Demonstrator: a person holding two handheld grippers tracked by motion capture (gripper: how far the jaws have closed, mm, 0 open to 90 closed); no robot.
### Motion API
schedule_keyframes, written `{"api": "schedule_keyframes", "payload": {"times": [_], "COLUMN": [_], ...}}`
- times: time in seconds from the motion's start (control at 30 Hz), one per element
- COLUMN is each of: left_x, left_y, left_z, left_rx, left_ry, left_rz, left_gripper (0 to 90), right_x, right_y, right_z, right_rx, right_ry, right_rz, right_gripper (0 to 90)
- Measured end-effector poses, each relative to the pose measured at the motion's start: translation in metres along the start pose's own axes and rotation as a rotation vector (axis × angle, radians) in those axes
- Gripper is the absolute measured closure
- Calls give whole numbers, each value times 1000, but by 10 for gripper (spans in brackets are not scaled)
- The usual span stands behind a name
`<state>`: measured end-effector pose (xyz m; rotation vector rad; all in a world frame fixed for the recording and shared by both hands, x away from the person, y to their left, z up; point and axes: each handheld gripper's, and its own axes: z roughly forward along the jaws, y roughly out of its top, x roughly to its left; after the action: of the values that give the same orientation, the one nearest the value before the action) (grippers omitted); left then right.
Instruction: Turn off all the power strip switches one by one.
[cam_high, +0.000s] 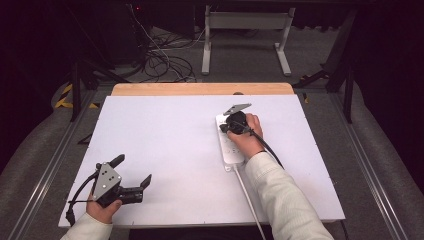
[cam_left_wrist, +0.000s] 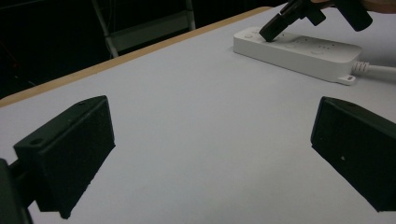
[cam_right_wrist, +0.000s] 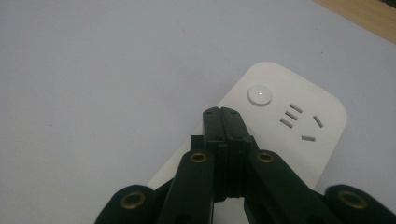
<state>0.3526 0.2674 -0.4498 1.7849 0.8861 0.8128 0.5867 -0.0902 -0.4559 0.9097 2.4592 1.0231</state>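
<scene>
my right gripper (cam_right_wrist: 223, 114) has its jaws pressed together with nothing between them, the joined tips poised over the power strip (cam_right_wrist: 299, 140), just short of the round button (cam_right_wrist: 259, 94) at its end. the strip lies on the white table (cam_high: 165, 145), right of centre, its cord (cam_high: 248, 199) running back toward me. to press well, i judge the tips should be centred on the button and driven straight down, since an angled push could slide the strip. my right hand (cam_high: 248, 136) arches over the strip, gripper pitched down. my left gripper (cam_high: 131, 176) rests at the near left edge, jaws spread and empty, well apart from the strip.
</scene>
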Motion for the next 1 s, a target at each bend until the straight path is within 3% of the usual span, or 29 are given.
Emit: {"api": "schedule_keyframes", "payload": {"times": [0.77,1.0], "left_x": [0,-1], "left_y": [0,0], "left_z": [0,1], "left_rx": [1,4], "left_ry": [-1,-2], "left_rz": [3,-2], "left_gripper": [2,2], "right_x": [-3,2], "right_y": [-2,1], "right_z": [0,2], "right_rx": [-14,22], "right_ry": [17,-17], "right_rz": [36,13], "right_gripper": [900,900]}}
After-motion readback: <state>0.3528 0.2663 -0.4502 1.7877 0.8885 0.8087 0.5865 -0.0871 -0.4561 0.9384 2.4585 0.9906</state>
